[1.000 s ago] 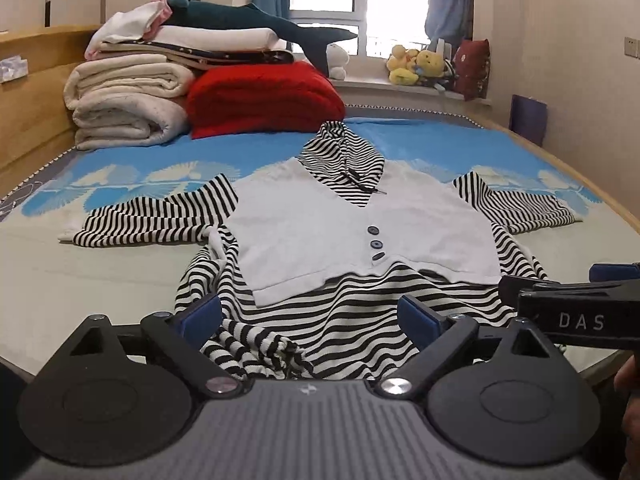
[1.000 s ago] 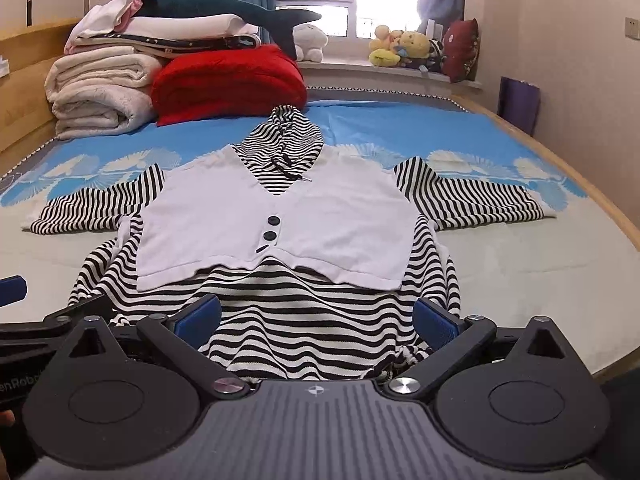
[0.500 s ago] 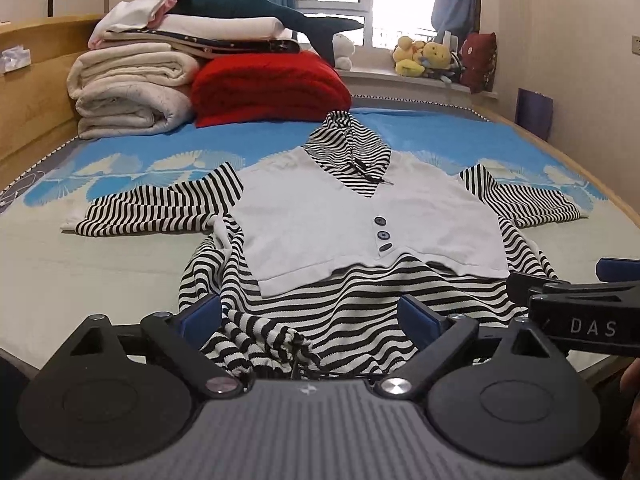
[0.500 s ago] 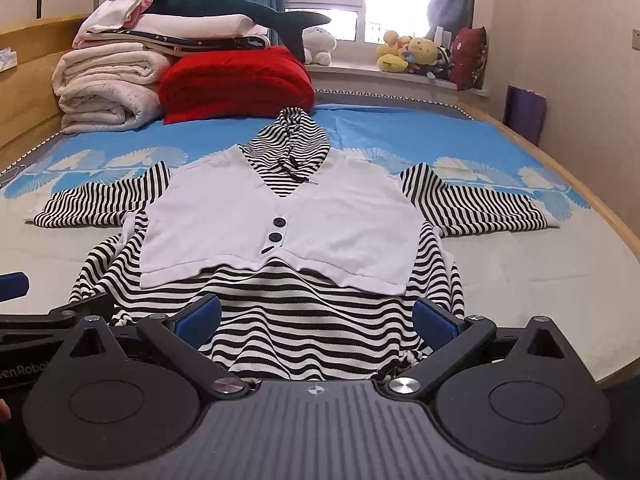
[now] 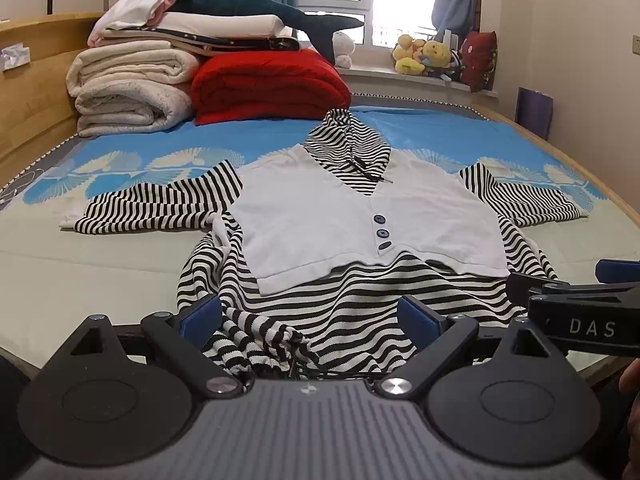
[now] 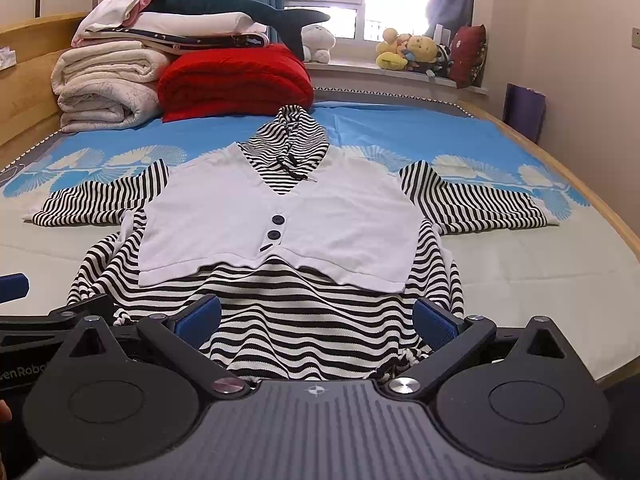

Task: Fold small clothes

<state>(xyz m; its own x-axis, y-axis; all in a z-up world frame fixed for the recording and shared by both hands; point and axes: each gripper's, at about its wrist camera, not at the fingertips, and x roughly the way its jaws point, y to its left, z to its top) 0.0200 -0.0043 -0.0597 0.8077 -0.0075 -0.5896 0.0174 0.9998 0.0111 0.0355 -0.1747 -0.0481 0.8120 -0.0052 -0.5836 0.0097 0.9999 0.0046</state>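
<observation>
Both grippers, left gripper [image 5: 310, 316] and right gripper [image 6: 316, 316], sit spread wide over the striped hooded top's [image 5: 360, 304] bunched hem on the bed [image 5: 80, 264].

- Hooded garment [image 5: 352, 304]: black-and-white stripes, white vest front, dark buttons.
- Bed sheet [image 5: 168, 152]: blue with white leaf print.
- Folded quilt [image 5: 268, 84]: red.
- Gripper pads [image 6: 200, 316]: blue.

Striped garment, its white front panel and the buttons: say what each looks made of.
Striped garment: soft knit, probably cotton jersey; it drapes in limp ripples and bunches at the hem.
White panel: a thicker, matte knit; it lies flatter, with what looks like a ribbed lower edge.
Buttons: dark, smooth, hard-looking, likely plastic; too small to be sure.
</observation>
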